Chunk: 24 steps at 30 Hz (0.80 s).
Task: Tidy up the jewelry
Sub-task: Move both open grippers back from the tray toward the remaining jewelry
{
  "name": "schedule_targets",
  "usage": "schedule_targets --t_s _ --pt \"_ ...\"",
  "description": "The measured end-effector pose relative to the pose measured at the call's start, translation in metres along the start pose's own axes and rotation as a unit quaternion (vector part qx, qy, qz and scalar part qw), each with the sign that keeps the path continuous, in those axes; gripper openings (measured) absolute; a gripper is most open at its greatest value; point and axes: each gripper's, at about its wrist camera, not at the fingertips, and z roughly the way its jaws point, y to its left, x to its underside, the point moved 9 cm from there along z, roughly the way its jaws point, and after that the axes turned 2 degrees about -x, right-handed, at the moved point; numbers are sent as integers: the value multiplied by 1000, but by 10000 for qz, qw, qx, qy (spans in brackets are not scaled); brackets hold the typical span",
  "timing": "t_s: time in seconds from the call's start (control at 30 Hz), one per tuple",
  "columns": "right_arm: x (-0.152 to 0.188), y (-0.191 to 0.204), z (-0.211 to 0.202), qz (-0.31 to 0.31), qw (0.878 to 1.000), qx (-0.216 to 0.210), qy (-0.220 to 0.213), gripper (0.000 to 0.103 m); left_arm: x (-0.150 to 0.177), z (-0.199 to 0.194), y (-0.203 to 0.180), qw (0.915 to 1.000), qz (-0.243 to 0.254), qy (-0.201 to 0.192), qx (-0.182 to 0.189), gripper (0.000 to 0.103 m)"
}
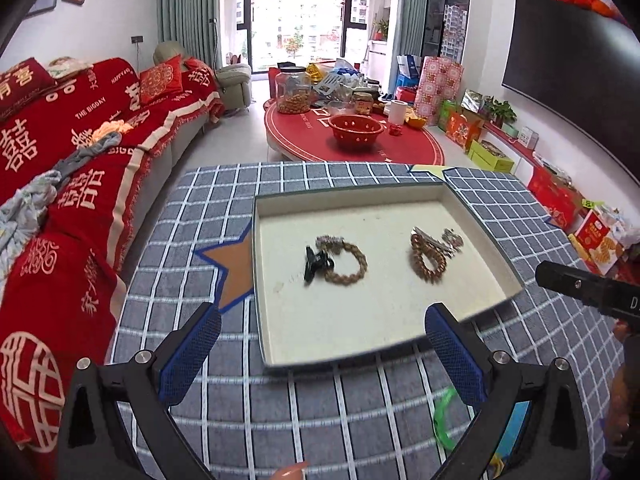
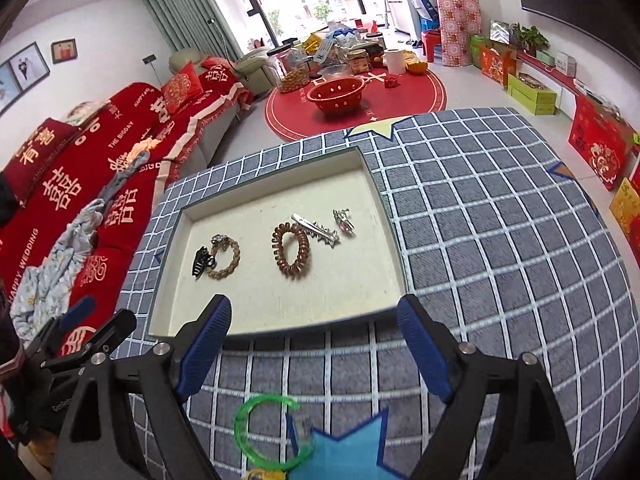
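A shallow cream tray (image 1: 360, 320) (image 2: 280, 304) with a dark rim lies on the grey checked cloth. In it lie a black claw clip (image 1: 316, 266) (image 2: 201, 263), a braided tan hair tie (image 1: 362, 258) (image 2: 236, 254), a brown spiral hair tie (image 1: 418, 258) (image 2: 277, 250), a silver clip (image 1: 434, 242) (image 2: 316, 230) and a small sparkly pin (image 1: 454, 238) (image 2: 344, 220). A green bangle (image 1: 442, 416) (image 2: 242, 426) rests on the cloth in front of the tray. My left gripper (image 1: 320, 316) and right gripper (image 2: 314, 306) hover over the tray's near edge, both open and holding nothing.
Star patches mark the cloth: an orange one (image 1: 232, 264) left of the tray, a blue one (image 2: 344, 452) by the bangle. A red-covered sofa (image 1: 60, 200) runs along the left. A cluttered red round table (image 1: 352, 140) stands beyond.
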Motion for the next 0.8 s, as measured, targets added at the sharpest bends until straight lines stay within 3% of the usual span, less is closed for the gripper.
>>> schedule_targets --t_s 0.07,0.27,0.53,0.8 --pt "6 -2 -9 39 10000 -37 -52 103 13 -8 1 10000 22 63 36 103" --pt "33 -5 -30 38 9999 -111 2 103 55 -28 -4 9995 265 145 26 103" --pt "80 -13 -33 122 9991 -38 402 103 114 -45 -19 9960 483 567 494 103" --pt "129 -18 -29 105 9968 23 787 103 166 -67 -34 9910 819 733 767 103"
